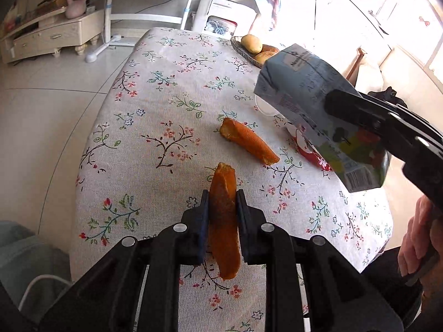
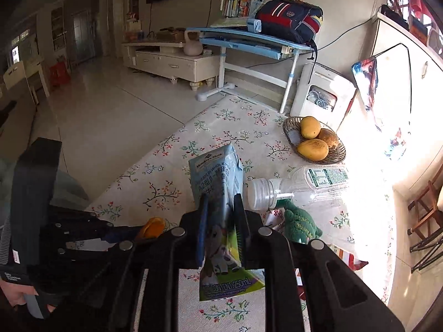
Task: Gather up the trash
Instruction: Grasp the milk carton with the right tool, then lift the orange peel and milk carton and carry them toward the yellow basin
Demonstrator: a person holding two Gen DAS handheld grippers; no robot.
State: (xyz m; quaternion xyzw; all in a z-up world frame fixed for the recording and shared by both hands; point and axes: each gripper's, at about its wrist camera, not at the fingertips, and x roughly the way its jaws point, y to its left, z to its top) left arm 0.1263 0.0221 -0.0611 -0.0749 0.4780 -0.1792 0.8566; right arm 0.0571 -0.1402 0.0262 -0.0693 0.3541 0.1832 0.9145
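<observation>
Both claws are loaded: the left gripper (image 1: 222,207) is clamped on an orange peel (image 1: 223,227) held upright between its pads, clear of the table (image 1: 155,88), and the right gripper (image 2: 221,215) is clamped on a small milk carton (image 2: 221,210), also lifted off the flowered cloth. As a judgement, the collecting is partway through, since two pieces are in hand but no bin or bag shows in either view, so both have yet to be dropped somewhere. Left on the table is a second peel (image 1: 249,141) near the middle, a clear plastic bottle (image 2: 299,188) lying on its side toward the far right, and a red and white wrapper (image 1: 310,149) partly hidden under the carton; glare washes out that right edge, so more scraps may lie there unseen. A green plush toy (image 2: 300,225) sits just beside the bottle's cap, and a wire basket of mangoes (image 2: 314,139) stands at the far right; neither looks like trash. With both claws full, nothing more can be picked up until one is emptied.
</observation>
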